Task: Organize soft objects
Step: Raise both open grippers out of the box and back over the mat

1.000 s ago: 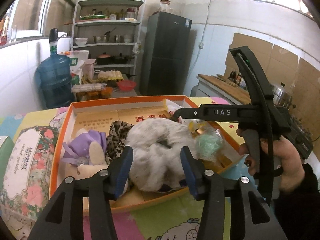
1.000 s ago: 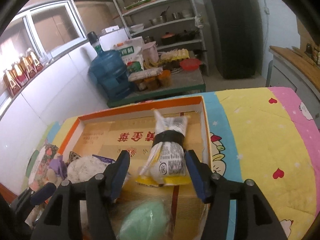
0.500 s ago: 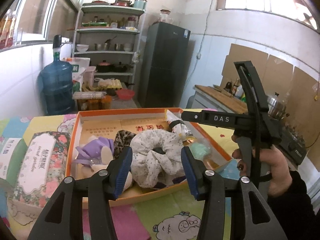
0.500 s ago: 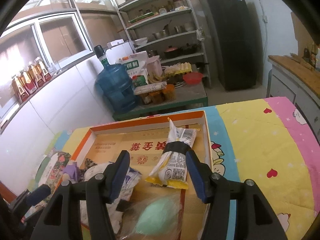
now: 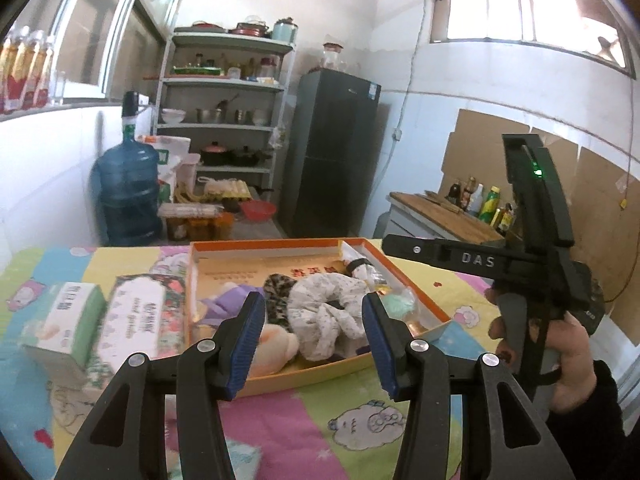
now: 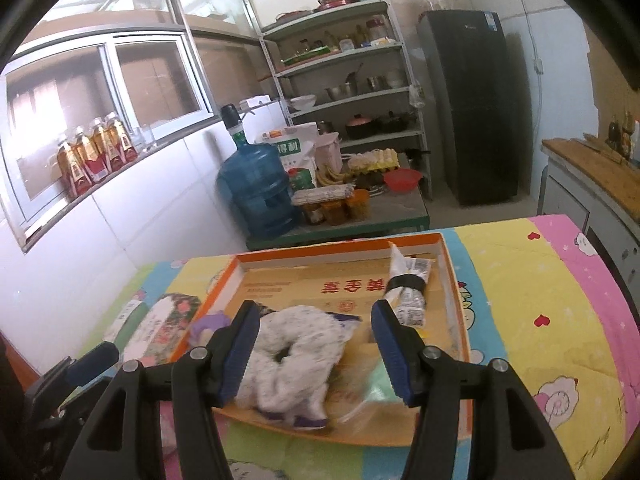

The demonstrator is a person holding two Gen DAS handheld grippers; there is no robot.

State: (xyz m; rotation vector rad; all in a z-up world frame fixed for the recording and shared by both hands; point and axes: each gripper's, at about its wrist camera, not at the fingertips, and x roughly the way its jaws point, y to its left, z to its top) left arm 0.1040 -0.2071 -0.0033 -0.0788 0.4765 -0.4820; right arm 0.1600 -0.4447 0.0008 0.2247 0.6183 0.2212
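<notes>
An orange shallow box lies on the cartoon-print table. In it are a white speckled scrunchie, a leopard-print scrunchie, a purple soft toy, a peach plush, a bagged green sponge and a yellow-white snack packet. My left gripper is open and empty, held above the table before the box's near edge. My right gripper is open and empty above the box's near side; it shows in the left wrist view.
A floral tissue pack and a green-white box lie left of the orange box. Behind the table stand a blue water jug, shelves and a dark fridge.
Both grippers have pulled back and up from the box, so it looks smaller and farther. The scrunchie and other items stay in the box. Both grippers stay open.
</notes>
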